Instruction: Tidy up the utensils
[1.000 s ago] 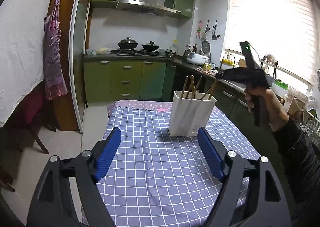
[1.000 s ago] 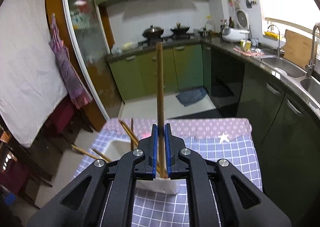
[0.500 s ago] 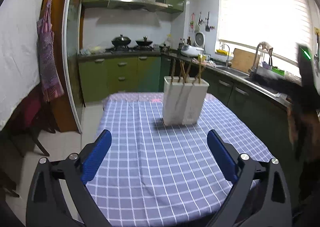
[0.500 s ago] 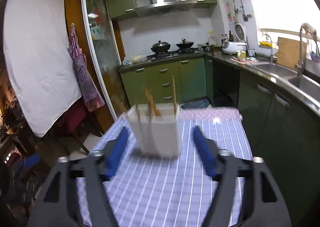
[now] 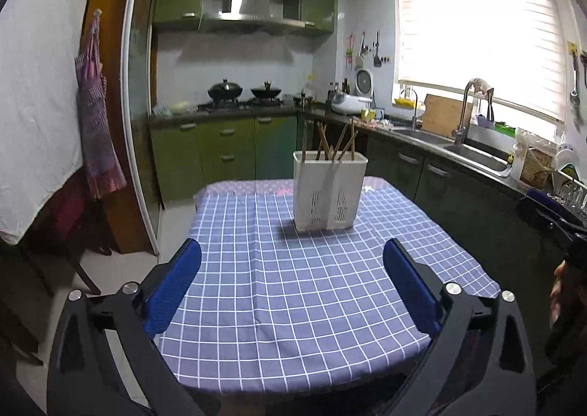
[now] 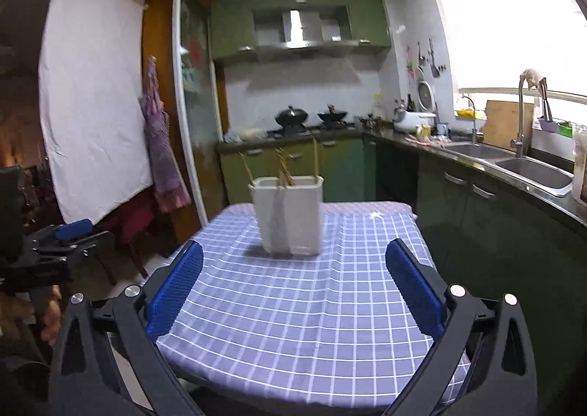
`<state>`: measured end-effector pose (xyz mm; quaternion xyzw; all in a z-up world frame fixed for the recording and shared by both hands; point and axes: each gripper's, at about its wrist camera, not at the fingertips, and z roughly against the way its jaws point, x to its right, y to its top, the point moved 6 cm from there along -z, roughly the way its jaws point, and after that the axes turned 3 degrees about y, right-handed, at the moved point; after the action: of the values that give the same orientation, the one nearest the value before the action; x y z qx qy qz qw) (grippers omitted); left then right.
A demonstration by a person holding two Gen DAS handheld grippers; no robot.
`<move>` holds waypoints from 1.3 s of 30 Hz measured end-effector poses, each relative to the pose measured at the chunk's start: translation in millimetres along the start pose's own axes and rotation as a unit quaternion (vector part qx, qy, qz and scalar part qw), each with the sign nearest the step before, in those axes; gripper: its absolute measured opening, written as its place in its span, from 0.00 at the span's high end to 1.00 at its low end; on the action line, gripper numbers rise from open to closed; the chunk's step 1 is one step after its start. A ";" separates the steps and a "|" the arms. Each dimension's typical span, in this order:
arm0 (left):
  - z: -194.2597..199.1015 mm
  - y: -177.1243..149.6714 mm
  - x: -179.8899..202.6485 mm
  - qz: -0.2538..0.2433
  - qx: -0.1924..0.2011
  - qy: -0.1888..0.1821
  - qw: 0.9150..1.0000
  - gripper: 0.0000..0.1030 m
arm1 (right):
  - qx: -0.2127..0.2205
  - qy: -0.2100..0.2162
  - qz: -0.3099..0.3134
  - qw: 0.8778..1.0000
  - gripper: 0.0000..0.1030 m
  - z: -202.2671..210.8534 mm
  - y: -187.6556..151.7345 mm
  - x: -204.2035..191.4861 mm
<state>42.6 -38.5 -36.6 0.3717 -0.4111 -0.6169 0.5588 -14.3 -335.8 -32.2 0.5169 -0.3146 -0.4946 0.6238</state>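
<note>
Both claws have drawn back from the holder, and the chopstick our right claw pinched a second ago now stands in it.

We see our left claw (image 5: 291, 280) spread wide with nothing between its fingers, and our right claw (image 6: 293, 284) likewise spread. Ahead of both, well apart, the white holder (image 5: 329, 192) stands upright with its chopsticks (image 5: 339, 142) near the far edge of the surface (image 5: 293, 306); bare checked cloth lies between, its near edge just under our fingers.
</note>
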 end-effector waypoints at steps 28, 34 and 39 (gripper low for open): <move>14.0 -6.3 -9.7 0.026 -0.001 0.002 1.000 0.07 | 0.006 -0.039 0.032 0.999 0.05 3.0 10.1 -16.1; 16.6 -6.1 -9.2 0.028 0.001 0.002 1.000 0.07 | 0.003 -0.038 0.036 0.999 0.05 2.9 9.6 -18.1; 18.2 -5.3 -9.7 0.028 0.004 0.008 1.000 0.07 | 0.001 -0.035 0.036 0.999 0.05 2.3 8.4 -17.4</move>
<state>24.8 -26.9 -34.4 0.3670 -0.4195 -0.5968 0.5772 -19.3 -320.4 -21.5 0.4882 -0.3553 -0.4895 0.6291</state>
